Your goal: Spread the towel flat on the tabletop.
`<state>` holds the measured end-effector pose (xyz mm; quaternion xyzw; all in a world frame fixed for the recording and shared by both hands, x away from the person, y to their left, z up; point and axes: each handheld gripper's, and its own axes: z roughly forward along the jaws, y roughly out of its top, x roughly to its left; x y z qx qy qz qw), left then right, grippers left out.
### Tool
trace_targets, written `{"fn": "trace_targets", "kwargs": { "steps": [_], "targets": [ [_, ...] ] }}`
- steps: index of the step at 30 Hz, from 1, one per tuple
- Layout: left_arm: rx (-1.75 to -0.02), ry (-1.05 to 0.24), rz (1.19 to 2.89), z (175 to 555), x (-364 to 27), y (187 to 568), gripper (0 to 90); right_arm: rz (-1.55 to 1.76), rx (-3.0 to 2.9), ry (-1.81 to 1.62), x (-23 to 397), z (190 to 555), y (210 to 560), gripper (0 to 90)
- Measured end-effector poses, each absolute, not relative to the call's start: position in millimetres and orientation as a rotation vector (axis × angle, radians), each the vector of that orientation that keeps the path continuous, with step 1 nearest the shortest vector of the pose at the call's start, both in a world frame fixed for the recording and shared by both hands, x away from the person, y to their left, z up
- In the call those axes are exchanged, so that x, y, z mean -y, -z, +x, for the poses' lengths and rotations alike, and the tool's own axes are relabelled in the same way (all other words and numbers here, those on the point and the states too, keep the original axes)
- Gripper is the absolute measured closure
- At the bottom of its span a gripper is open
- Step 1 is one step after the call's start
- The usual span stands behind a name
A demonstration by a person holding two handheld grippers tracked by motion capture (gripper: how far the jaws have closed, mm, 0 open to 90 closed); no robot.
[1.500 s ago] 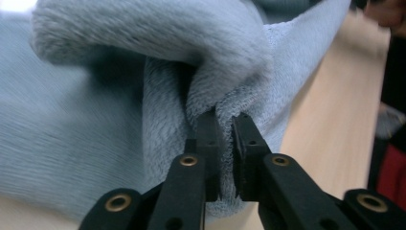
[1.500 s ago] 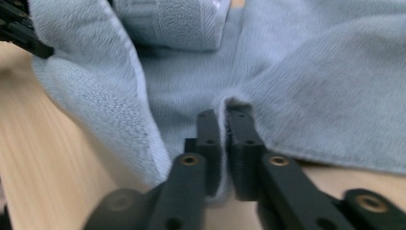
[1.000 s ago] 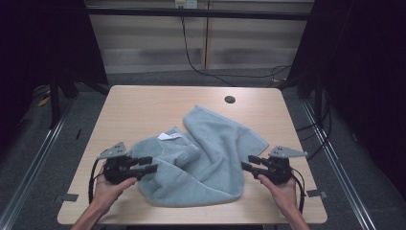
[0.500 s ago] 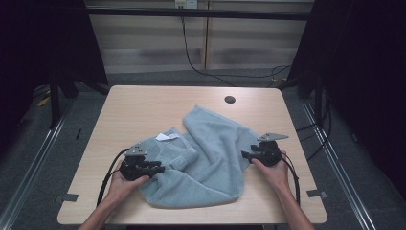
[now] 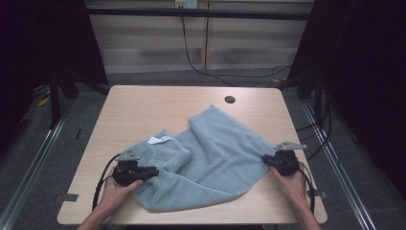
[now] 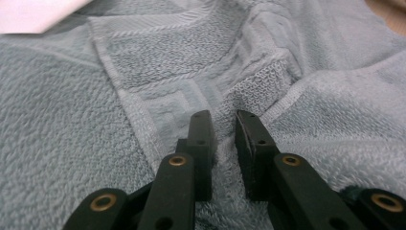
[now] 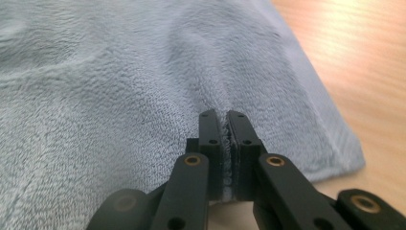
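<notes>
I see a grey-blue towel (image 5: pixel 210 163) lying rumpled on the table (image 5: pixel 143 110), spread from mid-table toward the near edge, with a white tag (image 5: pixel 158 140) showing near its left fold. My left gripper (image 5: pixel 152 172) rests on the towel's left portion; in the left gripper view its jaws stand apart, with a ridge of woven border (image 6: pixel 225 134) rising between them but not pinched. My right gripper (image 5: pixel 266 160) sits at the towel's right edge; in the right gripper view its jaws are pressed together on a thin fold of towel (image 7: pixel 225 139). A dark round hole (image 5: pixel 230 99) sits in the tabletop beyond the towel. I note no containers on the table.
</notes>
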<state>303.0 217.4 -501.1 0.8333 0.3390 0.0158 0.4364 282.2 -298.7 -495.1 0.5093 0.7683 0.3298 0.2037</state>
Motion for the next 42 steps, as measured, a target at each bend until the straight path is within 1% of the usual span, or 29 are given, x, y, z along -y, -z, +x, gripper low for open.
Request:
{"fn": "trace_targets", "kwargs": {
  "steps": [6, 11, 15, 20, 22, 24, 27, 29, 31, 33, 35, 37, 38, 40, 42],
  "targets": [
    [-0.837, -0.026, 2.075, 287, -221, 499, 78.7, 1.449, -2.128, -0.958, 311, 249, 494, 85.1],
    [-0.792, -0.028, 2.044, 278, -223, 490, 76.3, 1.433, -2.108, -1.009, 307, 242, 489, 70.7],
    [-0.771, -0.043, 1.983, 280, -227, 478, 73.8, 1.386, -2.124, -1.137, 290, 239, 478, 64.3],
    [-0.780, -0.057, 1.923, 291, -233, 467, 79.0, 1.285, -2.238, -1.211, 253, 234, 474, 59.3],
    [-0.791, -0.068, 1.922, 297, -235, 465, 79.2, 1.268, -2.274, -1.251, 241, 232, 474, 57.4],
    [-0.819, -0.041, 1.891, 305, -239, 465, 75.5, 1.220, -2.335, -1.255, 227, 229, 477, 55.3],
    [-0.867, -0.095, 1.894, 314, -246, 470, 70.7, 1.176, -2.403, -1.213, 212, 228, 484, 53.5],
    [-0.932, -0.134, 1.927, 317, -250, 480, 63.5, 1.171, -2.420, -1.181, 208, 232, 489, 52.7],
    [-0.952, -0.114, 1.960, 320, -251, 491, 62.0, 1.184, -2.414, -1.195, 209, 237, 493, 51.8],
    [-0.959, -0.133, 2.002, 321, -249, 500, 58.6, 1.172, -2.411, -1.098, 207, 241, 497, 51.1],
    [-0.952, -0.115, 2.009, 322, -247, 504, 54.1, 1.160, -2.410, -1.068, 208, 245, 501, 53.5],
    [-0.951, -0.121, 2.009, 320, -242, 504, 45.9, 1.136, -2.399, -1.041, 207, 247, 502, 58.6],
    [-0.943, -0.125, 2.016, 319, -239, 504, 44.1, 1.140, -2.396, -1.038, 207, 247, 502, 60.2],
    [-0.924, -0.138, 2.032, 315, -236, 505, 43.3, 1.130, -2.391, -1.029, 208, 250, 501, 69.0],
    [-0.917, -0.117, 2.022, 312, -235, 506, 43.3, 1.123, -2.394, -1.019, 212, 255, 501, 77.7]
  ]
}}
